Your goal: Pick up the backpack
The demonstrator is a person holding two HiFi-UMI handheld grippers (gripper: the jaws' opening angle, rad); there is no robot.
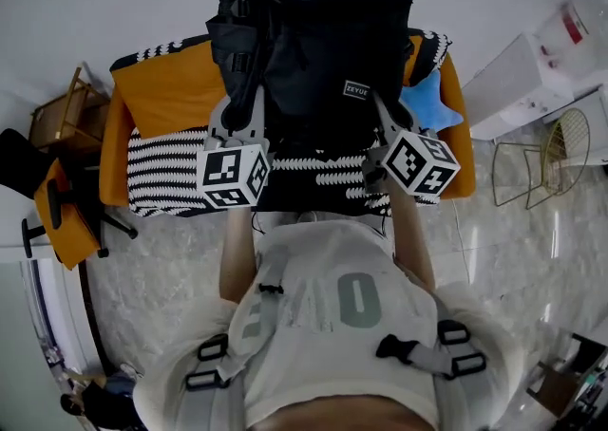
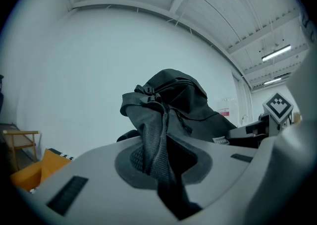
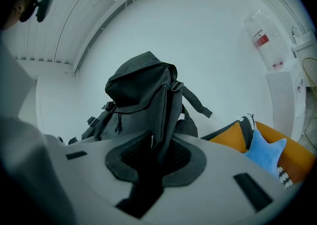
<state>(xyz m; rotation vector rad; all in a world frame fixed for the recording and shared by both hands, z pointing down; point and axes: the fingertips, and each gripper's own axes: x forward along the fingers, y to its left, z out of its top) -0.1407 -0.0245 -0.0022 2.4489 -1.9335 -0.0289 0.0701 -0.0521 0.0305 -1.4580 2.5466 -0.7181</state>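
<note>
Gripping the backpack [image 1: 318, 30] at two points, both hand-held grippers are closed on its webbing. The left hand-held gripper [image 2: 158, 157] has its jaws clamped on a mesh-backed strap [image 2: 153, 130], and the right hand-held gripper [image 3: 158, 154] has its jaws clamped on a dark strap [image 3: 166, 115] at the pack's other side. Both point roughly level, and the pack's body stands upright beyond them. In the head view the backpack is above the sofa [image 1: 166, 97], covering the middle of its back edge. The striped blanket [image 1: 161, 173] lies on the sofa seat below the pack, and the blue cushion [image 1: 432, 102] sits at the sofa's right end, beside the pack. Whether the pack's base is fully clear of the sofa seat cannot be confirmed, because the grippers and the pack hide that area. The step in hand is judged to be the lift itself, with the grasp already made and the load carried on the straps. The next move calls for keeping both grips firm and both sides level so that the pack does not tilt. Any hanging buckles or loose strap ends should also be kept from snagging on the blanket.
</note>
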